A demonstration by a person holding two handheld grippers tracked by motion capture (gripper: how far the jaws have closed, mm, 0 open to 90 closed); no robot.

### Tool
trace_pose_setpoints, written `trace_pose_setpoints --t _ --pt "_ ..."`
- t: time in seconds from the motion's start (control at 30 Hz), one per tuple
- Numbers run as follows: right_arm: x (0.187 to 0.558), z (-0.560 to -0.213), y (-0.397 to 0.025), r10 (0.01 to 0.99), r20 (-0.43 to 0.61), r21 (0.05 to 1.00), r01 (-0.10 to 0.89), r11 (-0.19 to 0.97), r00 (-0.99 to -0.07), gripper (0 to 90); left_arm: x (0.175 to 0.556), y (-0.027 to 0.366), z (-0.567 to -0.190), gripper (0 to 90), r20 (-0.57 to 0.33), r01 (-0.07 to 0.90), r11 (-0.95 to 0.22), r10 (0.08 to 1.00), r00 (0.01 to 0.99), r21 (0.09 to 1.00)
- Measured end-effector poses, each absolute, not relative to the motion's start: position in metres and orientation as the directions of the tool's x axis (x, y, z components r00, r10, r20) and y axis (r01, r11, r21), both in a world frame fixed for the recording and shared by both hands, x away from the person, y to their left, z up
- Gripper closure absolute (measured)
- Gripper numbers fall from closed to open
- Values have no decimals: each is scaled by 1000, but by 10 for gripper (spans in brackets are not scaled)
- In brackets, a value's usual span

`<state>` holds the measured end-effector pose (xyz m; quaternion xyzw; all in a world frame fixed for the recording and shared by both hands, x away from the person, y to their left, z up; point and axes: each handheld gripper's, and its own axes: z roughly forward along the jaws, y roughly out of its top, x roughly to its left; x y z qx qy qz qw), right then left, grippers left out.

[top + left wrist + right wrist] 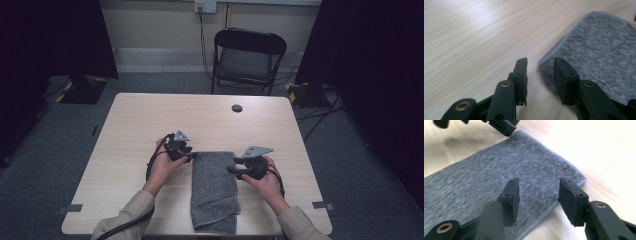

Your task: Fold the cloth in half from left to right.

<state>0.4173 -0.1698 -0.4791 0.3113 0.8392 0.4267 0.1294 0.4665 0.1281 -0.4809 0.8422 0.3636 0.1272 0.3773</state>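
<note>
Here we are at the light wooden table (150, 120), and the folded grey terry towel (214, 190) lies as a long strip down the near middle of it, its near end hanging just over the table's front edge. The left gripper (189, 156) sits at the towel's far left corner, and from its own camera the left gripper (540, 72) has its jaws parted a moderate way, nothing between them, with that towel (596, 52) corner just ahead and the right-hand jaw over the hem. Across the strip, the right gripper (234, 165) hovers at the far right corner; its own view puts the right gripper (539, 195) with jaws spread wide over the towel (486, 187), one jaw above the cloth, the other just beyond the edge, holding nothing. So both tools look lined up on the two far corners, and I'd call this the approach before a pinch, likely for another fold. The next move, as I read it, calls for each gripper to drop low enough to slide a jaw under the hem and close on all layers together, evenly on both sides, or the strip may skew.
</note>
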Motion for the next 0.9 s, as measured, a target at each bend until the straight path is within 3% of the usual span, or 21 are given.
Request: trace_pose_setpoints --t 0.27,0.53,0.63,0.7,0.77,0.9 --pt "451 -479 -166 687 34 788 443 428 -726 526 472 121 -489 796 -53 510 -495 679 732 704" --pt "469 -500 -159 700 35 766 469 439 -713 544 473 120 -489 847 -42 482 -520 648 761 705" --pt "466 -499 -158 697 32 768 464 441 -716 629 473 121 -489 860 -34 471 -522 644 765 711" --pt "462 -499 -156 681 22 769 448 456 -732 766 471 120 -489 874 -28 467 -527 641 767 710" --pt "460 -499 -154 681 34 765 457 453 -732 836 471 120 -489 879 -29 468 -525 643 766 711" --pt "460 -499 -156 696 95 767 498 404 -712 867 471 120 -488 895 -51 482 -512 646 762 710"
